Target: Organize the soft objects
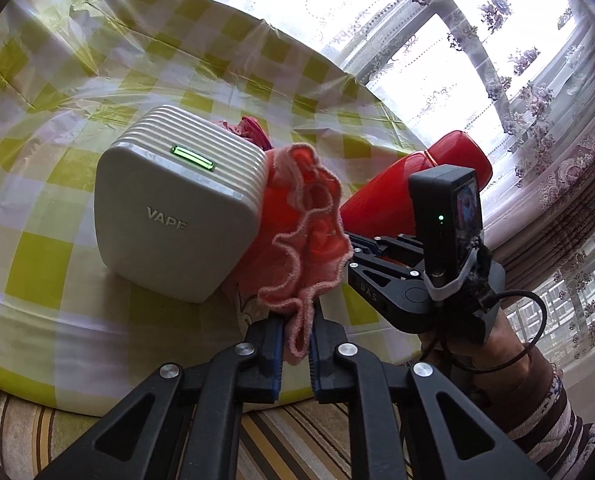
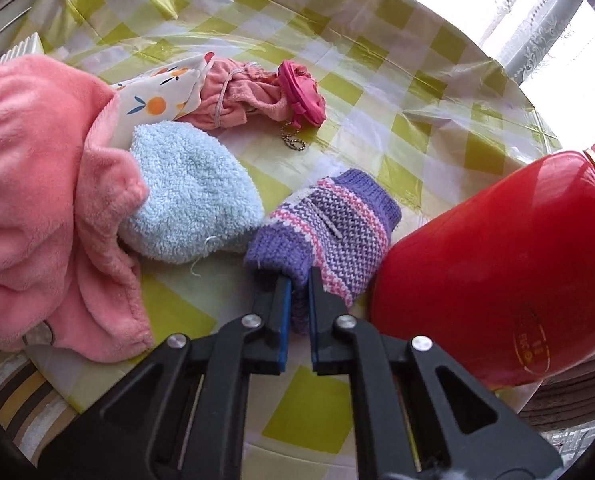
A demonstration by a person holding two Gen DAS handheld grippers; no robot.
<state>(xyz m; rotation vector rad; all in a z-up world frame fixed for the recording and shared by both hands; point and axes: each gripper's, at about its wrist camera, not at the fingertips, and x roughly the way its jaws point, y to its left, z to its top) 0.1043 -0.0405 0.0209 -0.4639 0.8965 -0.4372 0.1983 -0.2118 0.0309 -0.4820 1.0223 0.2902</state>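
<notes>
In the left wrist view my left gripper point(image 1: 298, 322) is shut on the hem of a pink fleece cloth point(image 1: 309, 224), which stands bunched up between the white box and the red flask. The same pink fleece cloth point(image 2: 45, 200) fills the left side of the right wrist view. There my right gripper point(image 2: 299, 280) is shut on the near edge of a purple, pink and white knitted sock point(image 2: 329, 224) lying on the table. A light blue fluffy mitt point(image 2: 193, 200) lies just left of the sock. The right gripper's body with its camera point(image 1: 445, 216) shows beside the cloth.
A white ribbed box marked VAPE point(image 1: 177, 204) stands left of the cloth. A red flask point(image 2: 497, 264) lies on its side at the right. Farther back are a rolled pink cloth point(image 2: 241, 96), a magenta item with a bead chain point(image 2: 301, 96) and a fruit-print fabric point(image 2: 165, 96). Checked tablecloth point(image 2: 417, 80).
</notes>
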